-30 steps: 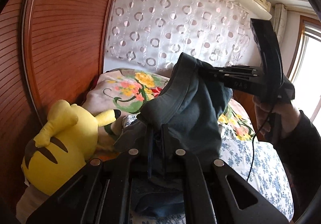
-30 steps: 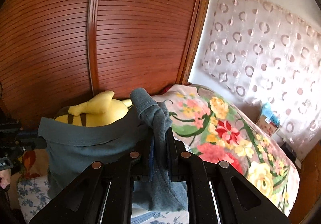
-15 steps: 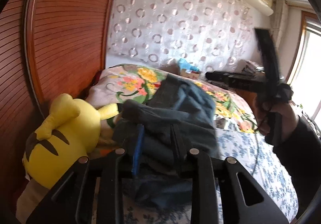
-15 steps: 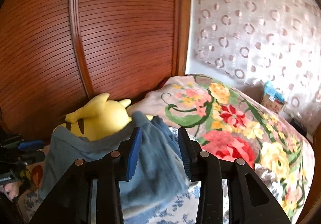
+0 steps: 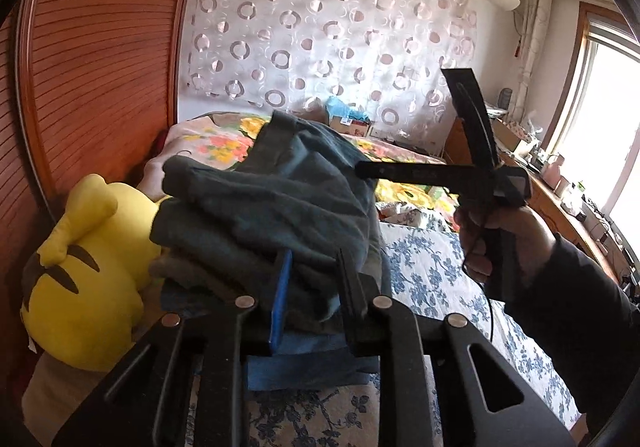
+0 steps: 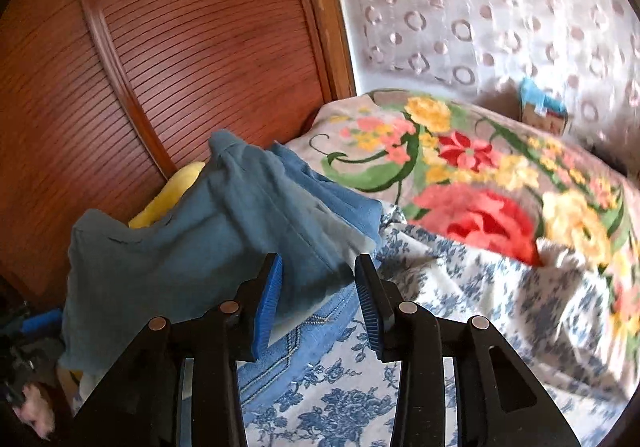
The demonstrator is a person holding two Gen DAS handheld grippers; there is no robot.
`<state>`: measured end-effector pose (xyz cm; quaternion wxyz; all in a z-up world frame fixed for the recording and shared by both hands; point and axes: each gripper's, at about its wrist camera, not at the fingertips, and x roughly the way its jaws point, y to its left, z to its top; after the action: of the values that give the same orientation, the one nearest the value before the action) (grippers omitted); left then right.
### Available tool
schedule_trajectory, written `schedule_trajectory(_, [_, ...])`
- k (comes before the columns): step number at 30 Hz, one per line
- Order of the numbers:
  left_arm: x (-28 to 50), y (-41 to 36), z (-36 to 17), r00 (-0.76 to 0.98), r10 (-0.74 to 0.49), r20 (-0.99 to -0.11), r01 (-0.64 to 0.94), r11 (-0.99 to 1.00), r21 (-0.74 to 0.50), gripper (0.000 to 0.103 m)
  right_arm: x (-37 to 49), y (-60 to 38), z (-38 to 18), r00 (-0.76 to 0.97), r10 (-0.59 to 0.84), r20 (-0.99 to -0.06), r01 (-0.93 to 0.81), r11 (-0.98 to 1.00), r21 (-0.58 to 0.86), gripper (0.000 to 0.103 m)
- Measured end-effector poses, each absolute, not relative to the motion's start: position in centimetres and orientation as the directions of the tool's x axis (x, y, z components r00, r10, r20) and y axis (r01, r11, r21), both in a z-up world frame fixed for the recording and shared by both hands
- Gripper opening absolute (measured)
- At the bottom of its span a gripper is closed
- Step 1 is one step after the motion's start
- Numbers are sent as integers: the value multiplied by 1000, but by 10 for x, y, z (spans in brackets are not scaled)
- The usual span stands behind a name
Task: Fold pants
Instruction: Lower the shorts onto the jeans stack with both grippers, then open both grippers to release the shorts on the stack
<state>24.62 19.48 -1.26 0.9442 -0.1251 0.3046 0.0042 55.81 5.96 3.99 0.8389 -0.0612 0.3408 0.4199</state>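
Note:
The dark teal pants [image 5: 272,215] lie bunched on a stack of blue jeans [image 5: 304,367] on the bed, beside a yellow plush toy. My left gripper [image 5: 316,295] is at the near edge of the heap; its jaws are closing with a fold of pants cloth between them, and the blue pad still shows bare. In the right wrist view the pants [image 6: 200,247] drape over the jeans [image 6: 304,331]. My right gripper [image 6: 318,299] stands open just short of their lower edge. It also appears side-on, as the right gripper [image 5: 360,169] held by a hand [image 5: 500,231], tips at the pants' far side.
A yellow plush toy [image 5: 80,287] leans against the ribbed wooden panel [image 5: 100,67] on the left. A flowered blanket [image 6: 480,187] is heaped behind the pants. The blue-flowered sheet [image 6: 480,327] spreads to the right. A curtain and a small box [image 6: 544,115] stand at the back.
Both grippers opened and let go of the pants, which dropped from hanging between them onto the jeans stack. The right gripper rolled and sank; the left one moved in low.

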Motion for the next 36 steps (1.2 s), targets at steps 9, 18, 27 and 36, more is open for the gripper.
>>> schedule_trajectory(9, [241, 178, -14, 806, -81, -586, -55, 976, -211, 3, 551, 56, 61, 491, 690, -532, -759, 639, 128, 6])
schedule_trajectory(18, [231, 167, -11, 810, -65, -582, -85, 970, -227, 3, 529, 66, 55, 526, 640, -559, -747, 663, 56, 7])
schedule_trajectory(27, [213, 173, 9, 820, 19, -573, -135, 978, -161, 42, 465, 30, 82, 528, 649, -548, -750, 659, 58, 37])
schedule_trajectory(36, [189, 152, 31, 833, 29, -552, -98, 991, -95, 80, 385, -21, 96, 550, 687, -474, -746, 660, 92, 46])
